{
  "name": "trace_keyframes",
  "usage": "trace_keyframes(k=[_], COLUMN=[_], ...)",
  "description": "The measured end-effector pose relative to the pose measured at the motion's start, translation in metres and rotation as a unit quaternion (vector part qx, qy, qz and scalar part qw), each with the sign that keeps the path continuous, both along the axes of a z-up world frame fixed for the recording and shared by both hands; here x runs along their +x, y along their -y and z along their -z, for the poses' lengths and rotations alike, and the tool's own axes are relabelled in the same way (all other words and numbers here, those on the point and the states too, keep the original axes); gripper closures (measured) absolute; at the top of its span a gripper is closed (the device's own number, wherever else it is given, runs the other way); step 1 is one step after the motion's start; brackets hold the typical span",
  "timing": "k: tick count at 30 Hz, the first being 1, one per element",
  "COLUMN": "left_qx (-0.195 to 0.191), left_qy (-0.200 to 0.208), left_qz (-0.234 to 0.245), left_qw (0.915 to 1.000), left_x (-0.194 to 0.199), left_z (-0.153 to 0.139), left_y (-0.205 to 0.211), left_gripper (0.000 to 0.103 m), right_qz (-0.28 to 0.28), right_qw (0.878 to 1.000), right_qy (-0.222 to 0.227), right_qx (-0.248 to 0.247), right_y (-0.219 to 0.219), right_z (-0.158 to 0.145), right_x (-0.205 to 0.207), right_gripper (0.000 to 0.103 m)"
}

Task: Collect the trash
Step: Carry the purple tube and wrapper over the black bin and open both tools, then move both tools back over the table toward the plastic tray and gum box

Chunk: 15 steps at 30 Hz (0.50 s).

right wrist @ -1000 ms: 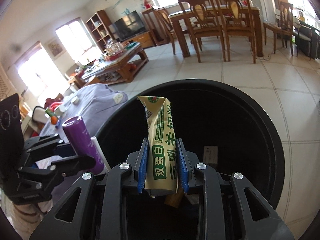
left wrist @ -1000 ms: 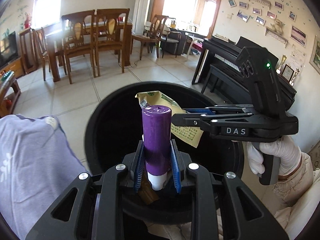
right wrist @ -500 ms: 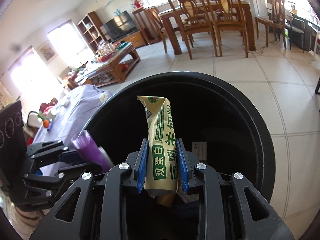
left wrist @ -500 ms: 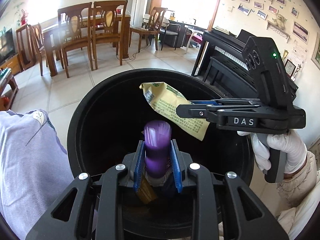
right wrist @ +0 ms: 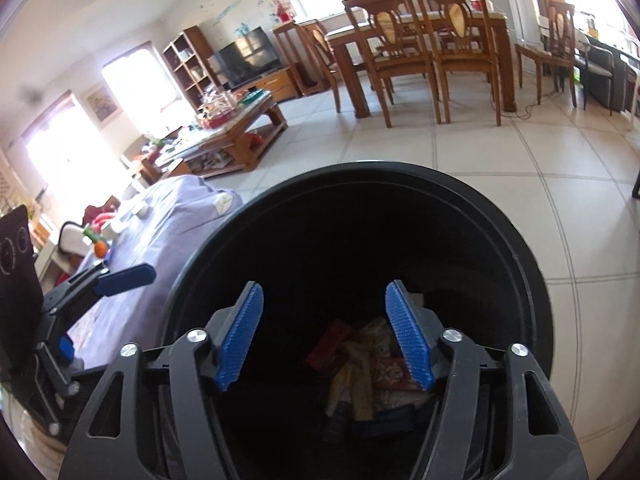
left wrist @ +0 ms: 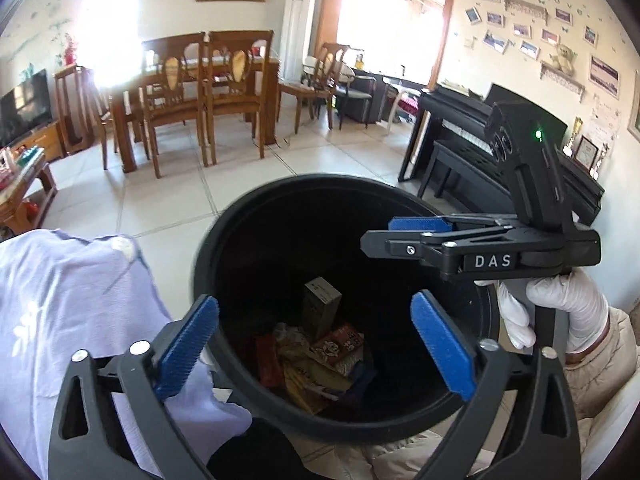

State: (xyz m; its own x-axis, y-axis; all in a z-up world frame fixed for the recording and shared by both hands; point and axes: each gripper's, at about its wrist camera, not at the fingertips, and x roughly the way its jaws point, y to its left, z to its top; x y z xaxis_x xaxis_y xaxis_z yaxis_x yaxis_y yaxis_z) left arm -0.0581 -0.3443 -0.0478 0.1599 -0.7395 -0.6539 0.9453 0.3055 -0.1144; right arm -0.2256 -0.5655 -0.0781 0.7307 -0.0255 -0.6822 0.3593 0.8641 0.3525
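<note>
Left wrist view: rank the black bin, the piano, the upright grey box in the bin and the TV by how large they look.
1. black bin
2. piano, though it stands farther back
3. grey box and TV look alike; nearness makes ranking unsure.

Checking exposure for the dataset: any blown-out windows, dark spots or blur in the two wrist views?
Left wrist: windows behind the dining chairs are blown out; bin interior dark, trash at the bottom still readable; straight edges bow near the frame border. Right wrist: left-side window glares white; bin interior nearly black, trash dim and soft.
</note>
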Motion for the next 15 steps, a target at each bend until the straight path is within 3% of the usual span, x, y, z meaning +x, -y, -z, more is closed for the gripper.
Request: trace_keyframes(k=[15], left_qx=[-0.030], left_qy=[0.008], left_qz=[-0.107], left_qw=[0.9938], left_x=[0.042], left_z=[-0.023], left_y=[-0.090], left_gripper=[0.005], right_qz=[-0.069], right_qw=[0.997], right_qy=[0.016], right_qx=[-0.016], right_y=[-0.076], right_z=[-0.035], right_x=[0.057], right_gripper=[0.026])
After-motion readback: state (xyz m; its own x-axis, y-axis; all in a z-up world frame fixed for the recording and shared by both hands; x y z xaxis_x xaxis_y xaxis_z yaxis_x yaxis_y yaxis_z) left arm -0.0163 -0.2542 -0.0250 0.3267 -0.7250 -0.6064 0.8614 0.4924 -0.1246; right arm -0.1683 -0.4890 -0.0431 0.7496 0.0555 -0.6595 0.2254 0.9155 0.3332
